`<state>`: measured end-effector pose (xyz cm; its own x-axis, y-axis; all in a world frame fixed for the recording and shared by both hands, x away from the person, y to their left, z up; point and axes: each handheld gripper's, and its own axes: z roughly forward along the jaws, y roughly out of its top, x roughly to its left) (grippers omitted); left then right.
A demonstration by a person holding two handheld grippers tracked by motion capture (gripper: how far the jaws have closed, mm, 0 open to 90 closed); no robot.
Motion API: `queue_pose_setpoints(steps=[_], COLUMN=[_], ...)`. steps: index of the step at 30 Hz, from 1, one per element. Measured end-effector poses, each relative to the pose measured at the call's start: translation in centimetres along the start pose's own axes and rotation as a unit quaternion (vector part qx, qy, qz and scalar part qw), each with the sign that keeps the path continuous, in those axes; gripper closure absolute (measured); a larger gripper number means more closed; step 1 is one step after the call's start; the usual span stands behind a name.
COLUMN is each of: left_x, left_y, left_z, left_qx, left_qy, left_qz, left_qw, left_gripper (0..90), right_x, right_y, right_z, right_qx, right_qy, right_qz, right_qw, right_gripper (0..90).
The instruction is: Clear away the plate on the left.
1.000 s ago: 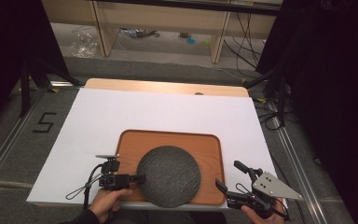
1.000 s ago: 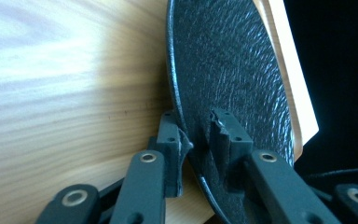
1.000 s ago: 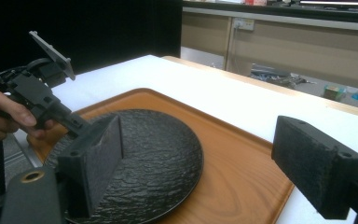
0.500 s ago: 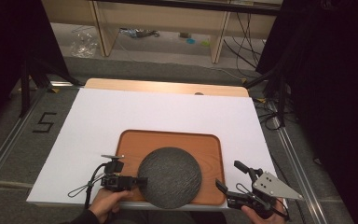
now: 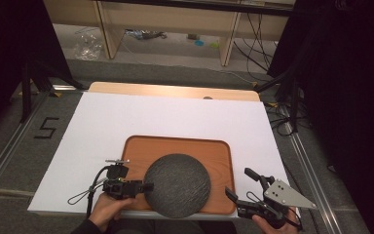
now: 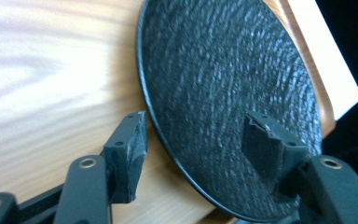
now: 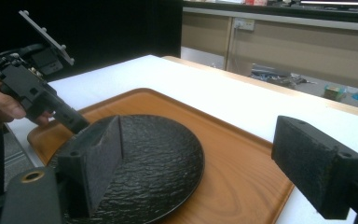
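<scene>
Two grippers: we hold one in each hand at the near edge of the table, either side of the tray
Plate: a dark, rough-textured round plate (image 5: pixel 177 184) lies flat in the near half of the wooden tray (image 5: pixel 214 148), its near rim reaching out to the tray's front lip
Left gripper: the left gripper (image 5: pixel 146 186) sits at the plate's left rim; its jaws have just been opening, and in the left gripper view the plate's rim (image 6: pixel 223 107) lies between the two pads with a clear gap at the left pad, so we read it as let go, not clamped
Right gripper: the right gripper (image 5: pixel 238 184) rests off the tray's near right corner, jaws spread wide with nothing between them
Done so far: we judge the plate to be set down on the tray and the grip on it released
Left to do: drawing the left gripper clear of the rim, as far as we can judge
Table: a white sheet (image 5: pixel 126 117) covers the top, with a wooden strip showing along the far edge
Hard to make out: whether the right-hand pad in the left gripper view touches the plate's surface; the plate's near rim is cut off there, and the picture is blurred
</scene>
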<state>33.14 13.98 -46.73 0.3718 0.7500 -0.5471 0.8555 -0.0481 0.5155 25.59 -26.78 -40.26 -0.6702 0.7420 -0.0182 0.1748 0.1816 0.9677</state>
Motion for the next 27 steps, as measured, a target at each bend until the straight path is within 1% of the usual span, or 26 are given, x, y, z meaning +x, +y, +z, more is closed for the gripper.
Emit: queue_pose_setpoints(steps=[1, 2, 3, 4, 5, 6, 8, 9, 10, 11, 13, 16, 17, 19, 23, 24, 25, 26, 27], left_x=[0.0, 0.0, -0.1, -0.1, -0.1, -0.2, -0.4, -0.5, -0.7, -0.9, -1.2, -1.4, -1.6, -1.6, -1.8, -1.8, -1.8, -1.9, -1.9], left_y=[0.0, 0.1, 0.1, 0.2, 0.2, 0.2, 0.3, 0.3, 0.4, 0.4, 0.5, 0.6, 0.6, 0.7, 0.7, 0.7, 0.8, 0.7, 0.8], left_z=[-0.1, -0.2, -0.2, -0.4, -0.4, -0.4, -0.7, -0.7, -0.8, -1.0, -1.2, -1.6, -1.8, -2.0, -2.6, -2.7, -2.9, -3.0, -3.2], left_qx=[-0.002, -0.002, -0.008, -0.008, -0.01, -0.014, -0.019, -0.026, -0.032, -0.04, -0.052, -0.071, -0.079, -0.09, -0.113, -0.117, -0.122, -0.125, -0.129], left_qy=[0.006, 0.005, 0.005, 0.005, 0.008, 0.005, 0.005, 0.004, 0.001, 0.004, 0.002, -0.002, 0.0, -0.005, -0.015, -0.013, -0.013, -0.013, -0.012], left_qz=[0.002, 0.006, 0.006, 0.012, 0.014, 0.016, 0.027, 0.034, 0.043, 0.05, 0.064, 0.075, 0.076, 0.078, 0.087, 0.087, 0.093, 0.096, 0.103], left_qw=[1.0, 1.0, 0.9999, 0.9999, 0.9998, 0.9998, 0.9994, 0.9991, 0.9985, 0.998, 0.9965, 0.9947, 0.994, 0.9929, 0.9896, 0.9893, 0.9881, 0.9875, 0.9862], left_gripper=[36.5, 36.5, 36.0, 35.1, 35.1, 34.9, 33.2, 31.8, 29.3, 29.3, 26.8, 24.6, 22.3, 21.8, 21.2, 20.7, 20.4, 20.0, 20.0], right_x=[0.0, 0.0, 0.0, 0.0, 0.0, 0.0, 0.0, 0.0, 0.0, 0.0, 0.0, 0.0, 0.0, 0.0, 0.0, 0.0, 0.0, 0.0, 0.0], right_y=[0.0, 0.0, 0.0, 0.0, 0.0, 0.0, 0.0, 0.0, 0.0, 0.0, 0.0, 0.0, 0.0, 0.0, 0.0, 0.0, 0.0, 0.0, 0.0], right_z=[0.0, 0.0, 0.0, 0.0, 0.0, 0.0, -0.1, 0.0, 0.0, 0.0, 0.0, 0.0, -0.1, -0.1, -0.1, 0.0, 0.0, 0.0, 0.0], right_qx=[0.001, 0.001, 0.0, 0.0, 0.0, 0.001, 0.001, 0.001, 0.001, 0.001, 0.002, 0.001, 0.002, 0.003, 0.003, 0.001, 0.001, 0.001, 0.001], right_qy=[0.0, 0.0, 0.0, 0.0, 0.0, 0.0, 0.0, 0.0, 0.001, 0.001, 0.0, 0.001, 0.002, 0.003, 0.002, 0.002, 0.002, 0.003, 0.003], right_qz=[-0.001, -0.001, -0.002, -0.001, 0.0, 0.0, 0.0, -0.001, 0.0, 0.0, 0.0, -0.001, -0.001, -0.002, -0.001, -0.001, -0.001, -0.001, -0.001], right_qw=[1.0, 1.0, 1.0, 1.0, 1.0, 1.0, 1.0, 1.0, 1.0, 1.0, 1.0, 1.0, 1.0, 1.0, 1.0, 1.0, 1.0, 1.0, 1.0], right_gripper=[17.7, 17.7, 17.7, 17.7, 17.7, 17.7, 17.7, 17.7, 17.7, 17.7, 17.7, 17.7, 17.7, 17.7, 17.7, 17.7, 17.7, 17.7, 17.7])
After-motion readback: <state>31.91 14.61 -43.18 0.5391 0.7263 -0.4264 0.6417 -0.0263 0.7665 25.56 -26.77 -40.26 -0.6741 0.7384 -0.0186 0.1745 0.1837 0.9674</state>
